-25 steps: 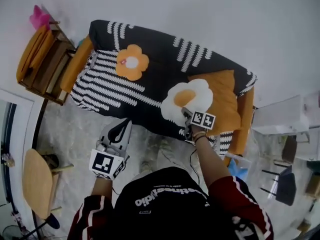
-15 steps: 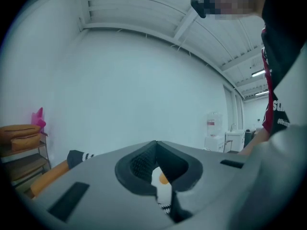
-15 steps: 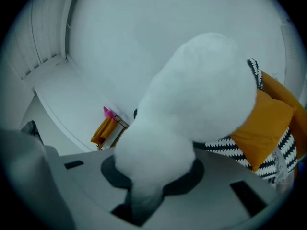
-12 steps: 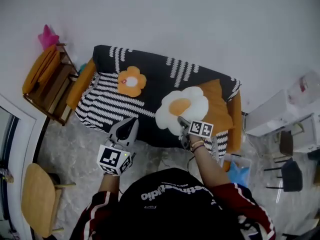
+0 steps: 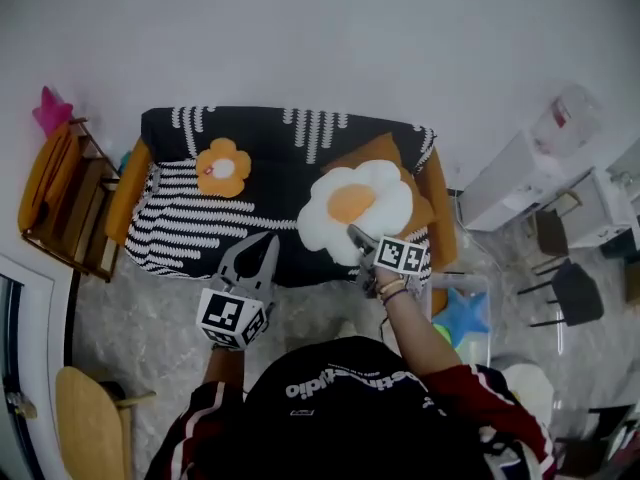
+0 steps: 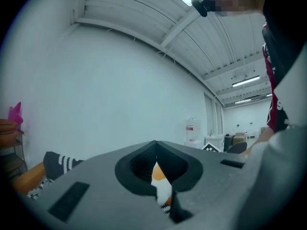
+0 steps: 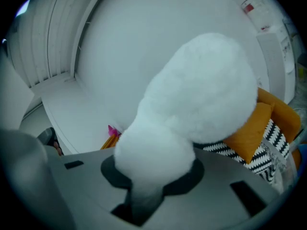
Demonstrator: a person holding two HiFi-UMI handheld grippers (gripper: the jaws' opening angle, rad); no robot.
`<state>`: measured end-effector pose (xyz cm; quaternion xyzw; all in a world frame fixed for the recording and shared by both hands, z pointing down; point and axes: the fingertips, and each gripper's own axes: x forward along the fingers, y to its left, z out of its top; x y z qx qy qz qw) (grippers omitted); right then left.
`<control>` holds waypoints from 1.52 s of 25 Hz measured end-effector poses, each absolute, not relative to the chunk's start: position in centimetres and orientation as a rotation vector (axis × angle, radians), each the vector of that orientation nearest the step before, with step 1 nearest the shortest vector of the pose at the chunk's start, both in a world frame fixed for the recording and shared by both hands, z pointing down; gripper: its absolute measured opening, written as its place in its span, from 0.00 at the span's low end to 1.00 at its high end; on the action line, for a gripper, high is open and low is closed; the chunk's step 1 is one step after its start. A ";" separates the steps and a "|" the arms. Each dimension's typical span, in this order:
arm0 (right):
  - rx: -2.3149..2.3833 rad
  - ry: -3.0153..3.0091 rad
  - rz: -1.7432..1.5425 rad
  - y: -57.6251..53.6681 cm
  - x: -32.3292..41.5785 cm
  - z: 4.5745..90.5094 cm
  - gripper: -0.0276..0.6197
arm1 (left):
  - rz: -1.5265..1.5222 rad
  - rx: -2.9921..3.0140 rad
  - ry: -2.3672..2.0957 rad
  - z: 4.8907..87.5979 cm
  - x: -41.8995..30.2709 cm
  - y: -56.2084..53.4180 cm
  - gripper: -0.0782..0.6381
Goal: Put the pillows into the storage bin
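- White wall (image 5: 320, 28) across the upper frame, marbled floor (image 5: 130, 308) lower left, striped sofa (image 5: 250, 133) between.
- Right gripper (image 5: 358, 240): fingers clamped on the lower edge of the egg pillow (image 5: 355, 203), held over the sofa front.
- Left gripper (image 5: 262, 248): fingers closed on nothing, lower left of that pillow.
- Clear storage bin (image 5: 487, 298) lower right of the held pillow, nearer the right hand.
- Counted: one egg pillow, one flower pillow (image 5: 222, 166), one orange pillow (image 5: 385, 153), one blue star (image 5: 462, 313) apparently in the bin.

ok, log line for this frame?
right gripper: shut on egg pillow, over sofa | left gripper: shut, empty | flower pillow: on sofa
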<state>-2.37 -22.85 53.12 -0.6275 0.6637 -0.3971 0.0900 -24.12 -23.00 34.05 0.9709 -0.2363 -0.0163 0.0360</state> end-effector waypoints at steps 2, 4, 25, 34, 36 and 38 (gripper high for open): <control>-1.884 1.928 -1.151 -21.4 -0.9 52.7 0.22 | -0.055 2.992 -0.673 33.9 -22.8 -22.3 0.11; -1.904 1.885 -1.121 -19.9 0.6 52.4 0.22 | -0.057 3.005 -0.611 33.8 -21.0 -21.7 0.11; -2.092 1.437 -0.936 5.0 26.3 52.0 0.23 | 0.023 3.128 0.054 33.5 9.4 -3.3 0.11; -2.103 1.177 -0.978 17.6 33.3 57.6 0.23 | 0.170 3.113 0.267 36.4 19.7 5.3 0.11; -2.101 1.116 -1.002 20.6 34.3 59.6 0.23 | 0.198 3.108 0.317 37.3 21.9 7.4 0.11; -2.099 1.052 -1.029 23.5 34.9 61.7 0.23 | 0.233 3.096 0.366 38.3 23.9 9.5 0.11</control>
